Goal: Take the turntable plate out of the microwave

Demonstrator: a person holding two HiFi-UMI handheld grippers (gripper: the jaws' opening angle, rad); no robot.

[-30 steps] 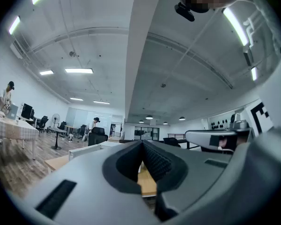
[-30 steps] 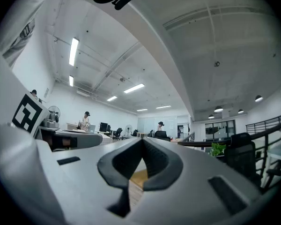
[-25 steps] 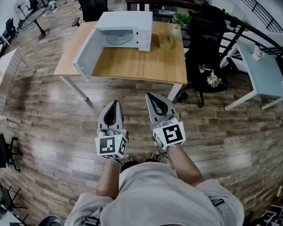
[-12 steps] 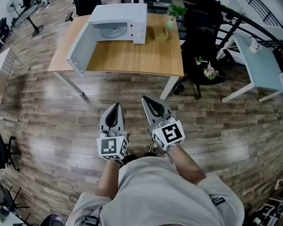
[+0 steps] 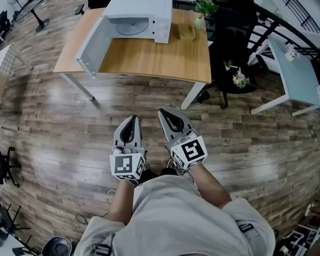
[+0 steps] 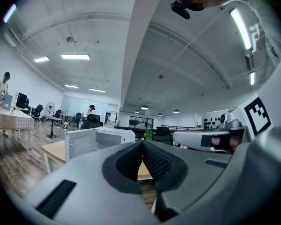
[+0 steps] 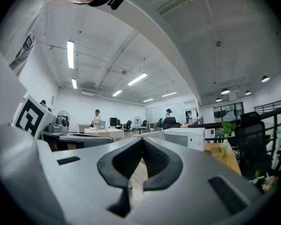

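The person stands on the wood-plank floor (image 5: 69, 121) with both elbows tucked against the torso and the forearms reaching forward side by side. Each hand holds a gripper roughly level and aimed at the bench (image 5: 154, 63) ahead.

The left gripper (image 5: 130, 122) has its fingers (image 6: 152, 161) pressed together at the tips with nothing between them. The right gripper (image 5: 168, 116) sits just beside it, angled slightly inward, and its fingers (image 7: 154, 156) are likewise closed on nothing. The marker cubes (image 5: 127, 166) sit at the back ends, close to the person's wrists.

Well ahead of both sets of fingers, across a stretch of bare floor, the white microwave (image 5: 141, 16) stands on the far part of the bench. Its door (image 5: 90, 49) is swung wide open toward the left-hand side of the fingers. The turntable plate (image 5: 132, 28) lies flat inside the cavity, a pale round disc, far beyond the reach of either gripper.

Just right of the microwave a small tray (image 5: 187, 32) rests on the bench top, and a potted plant (image 5: 204, 7) stands beyond it. Further right of the fingers a black chair (image 5: 232, 31) stands off the bench's end. In the left gripper view the microwave (image 6: 114, 136) shows above and to the left of the closed fingertips. In the right gripper view it (image 7: 187, 137) shows to their right.
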